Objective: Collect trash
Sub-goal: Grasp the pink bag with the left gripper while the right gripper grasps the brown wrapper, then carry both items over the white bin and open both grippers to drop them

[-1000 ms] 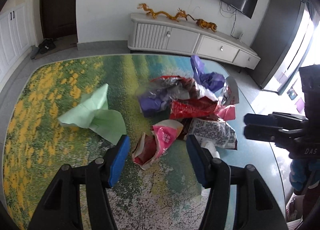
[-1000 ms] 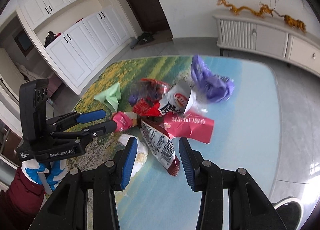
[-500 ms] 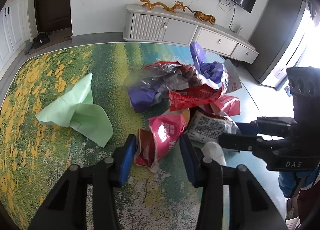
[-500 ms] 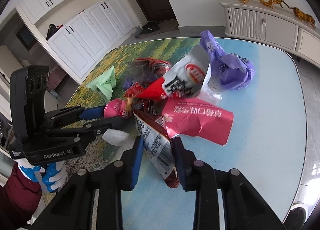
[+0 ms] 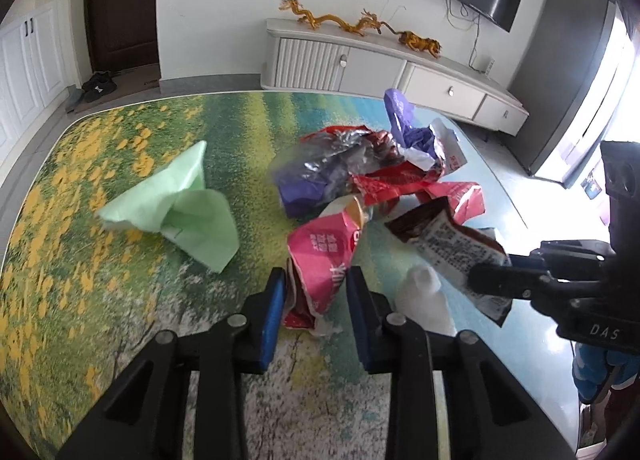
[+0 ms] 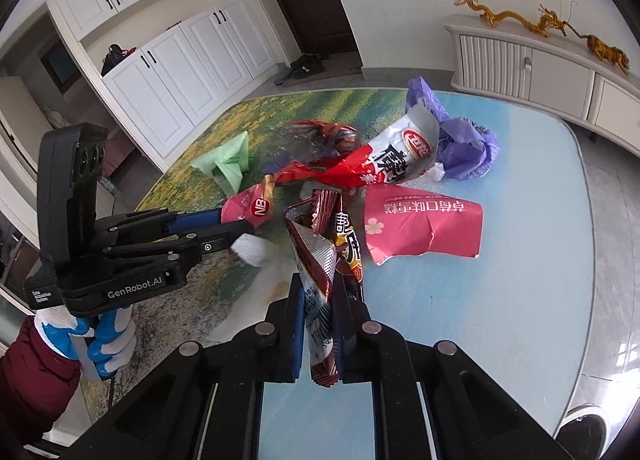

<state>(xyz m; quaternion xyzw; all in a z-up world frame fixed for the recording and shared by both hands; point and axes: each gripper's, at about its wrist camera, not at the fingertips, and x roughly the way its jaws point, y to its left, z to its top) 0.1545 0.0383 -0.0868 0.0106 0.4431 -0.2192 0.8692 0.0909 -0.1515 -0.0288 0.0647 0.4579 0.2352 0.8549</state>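
Pinching: left gripper [image 5: 316, 296] jaws on pink wrapper [image 5: 324, 252]; right gripper [image 6: 318, 300] jaws on brown wrapper [image 6: 320, 260]. Remaining on surface [image 6: 520, 300]: green paper [image 5: 176, 203], purple bag [image 6: 464, 143], other wrappers

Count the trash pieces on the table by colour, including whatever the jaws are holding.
Green: 1, green paper
Purple: 2, purple bag, purple wrapper
Red: 2, red bag, red foil
Pink: 2, pink wrapper, pink packet
Brown: 1, brown wrapper
White: 1, white tissue
Total: 9; the pile overlaps, so roughly.
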